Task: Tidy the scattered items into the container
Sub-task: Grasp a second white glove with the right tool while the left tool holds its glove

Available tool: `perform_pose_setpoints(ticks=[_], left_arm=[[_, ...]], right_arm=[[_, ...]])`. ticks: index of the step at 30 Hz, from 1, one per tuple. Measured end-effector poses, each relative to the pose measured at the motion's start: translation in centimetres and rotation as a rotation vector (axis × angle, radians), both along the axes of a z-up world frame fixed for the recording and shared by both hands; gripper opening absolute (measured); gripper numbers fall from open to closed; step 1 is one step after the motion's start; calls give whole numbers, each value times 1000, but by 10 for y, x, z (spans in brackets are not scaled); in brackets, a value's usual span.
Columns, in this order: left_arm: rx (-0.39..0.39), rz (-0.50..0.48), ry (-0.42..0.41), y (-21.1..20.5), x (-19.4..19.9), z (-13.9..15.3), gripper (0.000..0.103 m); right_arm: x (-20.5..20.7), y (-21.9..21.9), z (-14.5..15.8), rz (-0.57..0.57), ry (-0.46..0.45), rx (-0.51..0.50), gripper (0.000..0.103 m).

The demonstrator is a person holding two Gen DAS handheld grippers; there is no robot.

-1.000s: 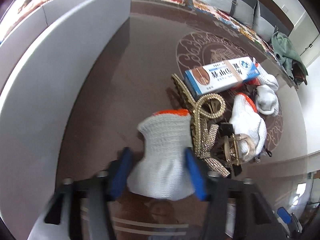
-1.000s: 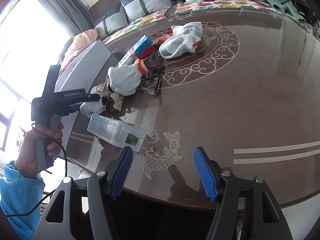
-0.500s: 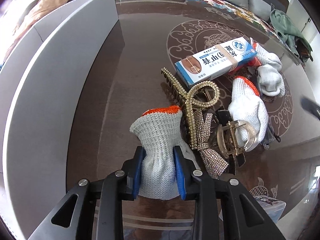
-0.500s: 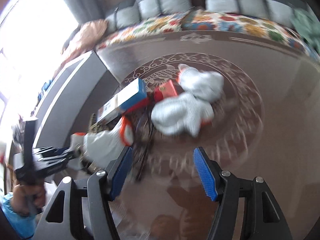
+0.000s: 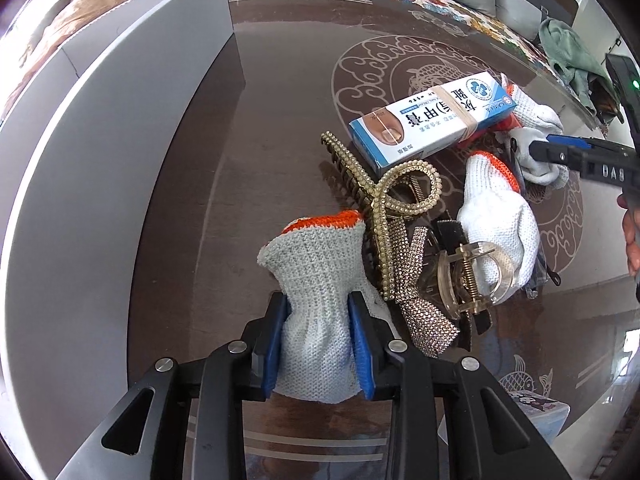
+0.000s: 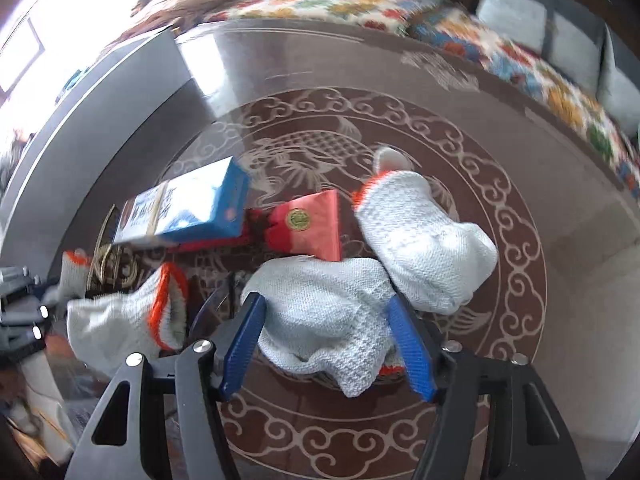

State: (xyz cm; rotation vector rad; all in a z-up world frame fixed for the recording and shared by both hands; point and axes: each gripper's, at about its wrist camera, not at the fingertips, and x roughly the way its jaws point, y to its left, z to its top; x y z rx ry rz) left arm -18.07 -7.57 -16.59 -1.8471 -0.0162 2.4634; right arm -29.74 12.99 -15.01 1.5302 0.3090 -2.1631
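Tidying barely begun: the left gripper (image 5: 316, 340) pinches one glove (image 5: 316, 280), jaws easing apart; the right gripper (image 6: 328, 344), closing, straddles another glove (image 6: 320, 312). The clutter lies mid-frame on the counter (image 5: 280, 80); grey container (image 5: 100, 160) far left.

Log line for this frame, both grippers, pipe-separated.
left gripper: pads pinching glove, jaws opening slightly | right gripper: closing around second glove, not gripped | container: left of pile
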Motion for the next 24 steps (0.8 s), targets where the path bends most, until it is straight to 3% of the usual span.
perform_pose_setpoints(ticks=[2,6,8,12,17,24], left_arm=[[2,6,-1,-1,-1,-1,35],[5,16,2,-1,0,0,35],[11,25,9,-2,3,3,33],[19,38,40,-4,15,12,28],[54,56,91,-9,45,32,27],[97,94,94,-17,71,37,26]], right_arm=[[-4,1,-1,-11,-13,33,44],[1,1,3,6,-13,80,25],[7,6,9,-1,1,86,21],[27,17,25,-22,33,45,20],[69,43,47,-84,65,-77,20],[136,52,52,-162,87,-227,20]])
